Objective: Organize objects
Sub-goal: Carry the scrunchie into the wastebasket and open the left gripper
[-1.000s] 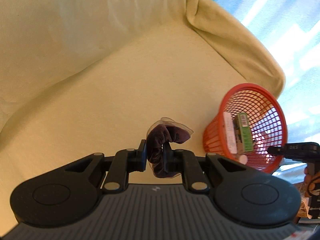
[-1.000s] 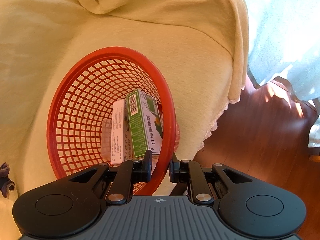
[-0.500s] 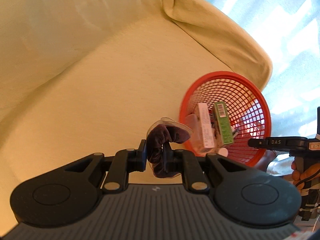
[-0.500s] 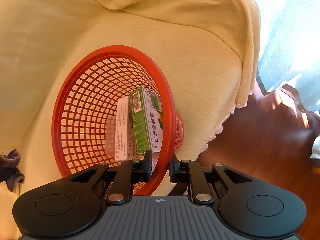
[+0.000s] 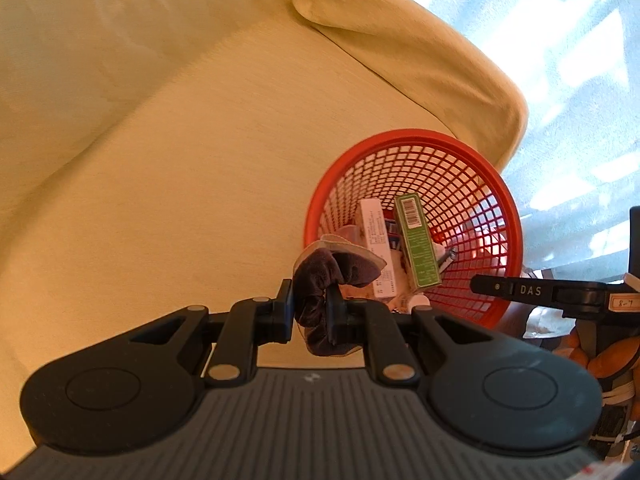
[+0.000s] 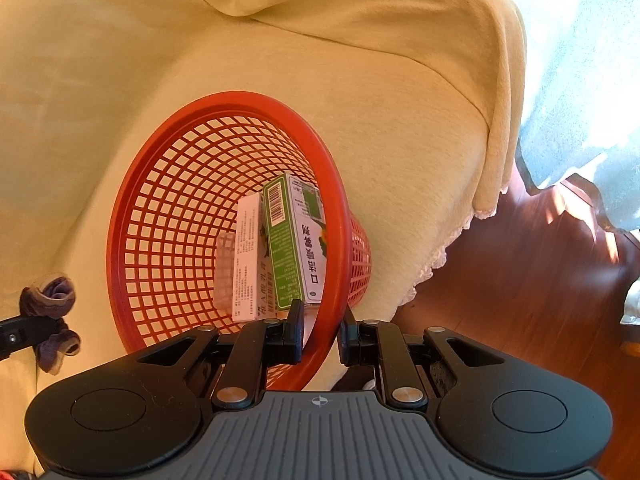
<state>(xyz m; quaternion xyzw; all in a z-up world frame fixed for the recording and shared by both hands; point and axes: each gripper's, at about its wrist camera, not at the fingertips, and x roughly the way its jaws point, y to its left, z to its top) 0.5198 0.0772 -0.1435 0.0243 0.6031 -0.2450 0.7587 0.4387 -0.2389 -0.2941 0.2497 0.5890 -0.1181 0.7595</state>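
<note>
Scrunchie nearer basket, basket bottom contents unclear

Both views are wrist fisheyes looking forward along 2 black fingers, angled down at a yellow-covered sofa. The left wrist view sits near the red basket, facing it from the sofa side; the right wrist view looks into it from right at its rim. Both share the basket and its boxes.
</note>
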